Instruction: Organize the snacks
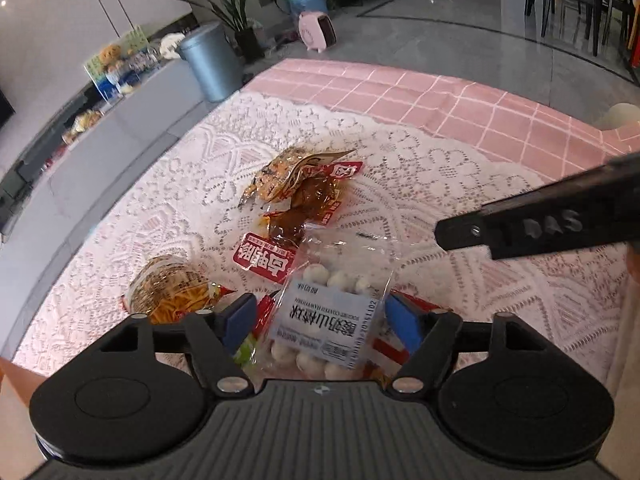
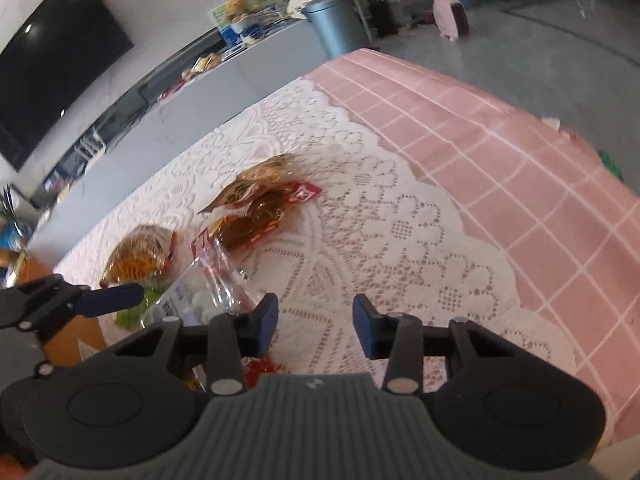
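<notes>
Straddling a clear bag of white hawthorn balls (image 1: 332, 312), the left gripper (image 1: 322, 316) has its blue pads spread wide. The bag lies between the pads, but neither pad presses on it, so nothing is gripped. Its white printed label faces up. The bag rests on the white lace cloth (image 1: 440, 184), which covers the near part of a pink checked tablecloth (image 1: 440, 96).

The right gripper (image 2: 315, 328) stands partly spread above bare lace, with nothing between its pads and nothing touched. In the left wrist view one black finger of it reaches in from the right edge.

Other snacks lie just beyond the bag: red-and-brown sauce-meat packets (image 1: 304, 200) overlapping in a small heap, and a clear packet of orange shredded snack (image 1: 172, 288) to the left. A green packet (image 2: 132, 312) shows beside the left gripper's finger.
</notes>
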Tool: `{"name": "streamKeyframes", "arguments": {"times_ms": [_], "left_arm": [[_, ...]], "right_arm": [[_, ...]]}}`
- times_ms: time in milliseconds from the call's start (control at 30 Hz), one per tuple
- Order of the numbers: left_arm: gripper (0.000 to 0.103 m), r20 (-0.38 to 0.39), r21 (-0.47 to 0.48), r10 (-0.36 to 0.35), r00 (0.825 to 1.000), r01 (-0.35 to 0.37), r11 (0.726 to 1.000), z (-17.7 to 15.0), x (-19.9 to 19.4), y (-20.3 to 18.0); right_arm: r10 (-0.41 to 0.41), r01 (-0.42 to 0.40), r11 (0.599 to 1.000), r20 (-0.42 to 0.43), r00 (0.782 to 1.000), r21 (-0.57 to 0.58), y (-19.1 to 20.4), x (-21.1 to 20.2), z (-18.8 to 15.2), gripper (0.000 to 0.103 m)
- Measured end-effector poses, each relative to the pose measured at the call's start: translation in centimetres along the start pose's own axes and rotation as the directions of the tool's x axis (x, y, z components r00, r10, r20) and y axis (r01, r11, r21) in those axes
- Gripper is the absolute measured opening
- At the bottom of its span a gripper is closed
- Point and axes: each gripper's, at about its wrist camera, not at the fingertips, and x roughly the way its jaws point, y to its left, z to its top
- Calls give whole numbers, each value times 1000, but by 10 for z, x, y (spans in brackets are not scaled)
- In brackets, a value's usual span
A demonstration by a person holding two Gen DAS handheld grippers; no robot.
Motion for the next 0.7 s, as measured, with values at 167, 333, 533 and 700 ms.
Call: {"name": "streamKeyframes", "arguments": {"times_ms": [167, 333, 533, 700], "left_arm": [[88, -53, -70, -68, 996, 64, 995, 4, 19, 12], [77, -40, -202, -137, 990, 126, 971, -3, 20, 26], [70, 0, -334, -106, 994, 100, 937, -13, 1, 34], [70, 36, -356, -29, 999, 40, 933, -22, -40, 26]], "right_arm": [[-1, 1, 1000, -10, 1000, -12, 2, 5, 0, 41], [-8, 8, 1000, -19, 1000, -10, 1, 7, -1, 41], [1, -1, 999, -11, 1000, -51, 8, 7, -3, 41], [35, -37, 993, -19, 999, -112, 17, 7, -6, 49]]}}
